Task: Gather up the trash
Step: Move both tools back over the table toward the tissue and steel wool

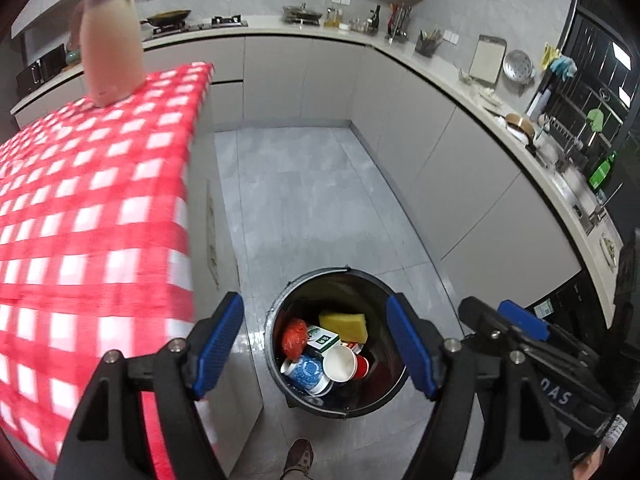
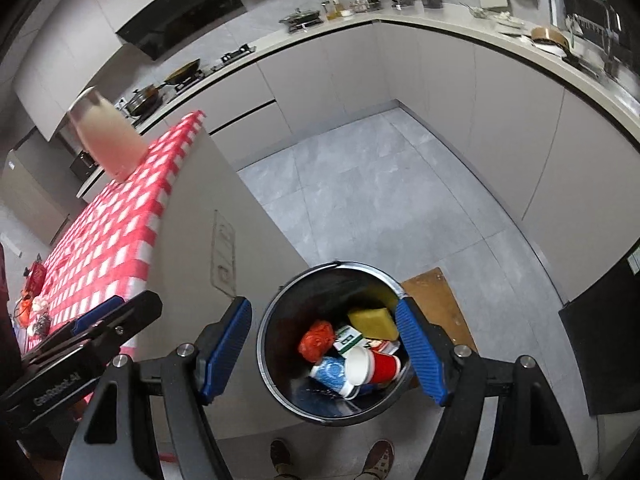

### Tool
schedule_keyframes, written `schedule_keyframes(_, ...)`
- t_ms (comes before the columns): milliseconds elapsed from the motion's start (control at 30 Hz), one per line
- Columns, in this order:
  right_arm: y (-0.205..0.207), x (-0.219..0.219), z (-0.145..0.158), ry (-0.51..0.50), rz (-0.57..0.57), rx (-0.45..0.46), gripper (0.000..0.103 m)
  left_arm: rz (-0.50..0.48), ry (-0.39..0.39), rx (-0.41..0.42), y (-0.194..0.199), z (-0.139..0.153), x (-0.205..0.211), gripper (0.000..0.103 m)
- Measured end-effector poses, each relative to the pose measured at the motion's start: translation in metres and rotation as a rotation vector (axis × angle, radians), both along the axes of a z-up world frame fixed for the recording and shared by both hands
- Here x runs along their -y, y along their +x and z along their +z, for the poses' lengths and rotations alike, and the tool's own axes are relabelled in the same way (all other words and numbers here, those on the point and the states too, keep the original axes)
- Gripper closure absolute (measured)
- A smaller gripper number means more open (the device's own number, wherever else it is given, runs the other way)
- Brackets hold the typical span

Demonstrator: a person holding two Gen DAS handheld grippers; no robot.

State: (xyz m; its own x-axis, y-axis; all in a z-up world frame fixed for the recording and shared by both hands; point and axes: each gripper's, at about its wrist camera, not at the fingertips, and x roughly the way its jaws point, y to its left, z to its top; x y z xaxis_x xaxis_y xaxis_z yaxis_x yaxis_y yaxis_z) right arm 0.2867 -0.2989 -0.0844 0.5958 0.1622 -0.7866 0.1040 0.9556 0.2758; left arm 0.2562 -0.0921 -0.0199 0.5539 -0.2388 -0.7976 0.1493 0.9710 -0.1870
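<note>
Bench (image 1: 92, 216) under red check cloth, pale jug (image 1: 110, 44) standing on it. Black bin (image 2: 280, 376) on floor beside it holds sponge (image 2: 372, 322), cups, wrappers. Left gripper (image 1: 316, 348) and right gripper (image 2: 324, 350) hover above it, jaws spread wide, empty.

Both wrist views look steeply down from above, sharing the bin (image 1: 340, 280) beside the checkered table (image 1: 80, 208).
</note>
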Motion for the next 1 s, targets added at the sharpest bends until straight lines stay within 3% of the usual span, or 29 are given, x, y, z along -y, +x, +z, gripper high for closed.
schedule_keyframes(200, -0.01, -0.047, 0.032, 0.0, 0.034, 0.056, 0.026, 0.01, -0.018, 0.047, -0.014, 0.024, -0.04, 0.027)
schedule_keyframes(333, -0.014, -0.092, 0.048, -0.006, 0.064, 0.095, 0.026, 0.039, -0.025, 0.083, -0.024, 0.035, -0.089, 0.027)
schedule_keyframes(733, -0.03, -0.303, 0.07, -0.017, 0.167, 0.15, 0.026, 0.174, -0.003, 0.119, -0.054, 0.041, -0.278, 0.027)
schedule_keyframes(1000, -0.026, -0.426, 0.067, -0.003, 0.314, 0.142, 0.026, 0.322, 0.012, 0.101, -0.065, 0.034, -0.373, 0.027)
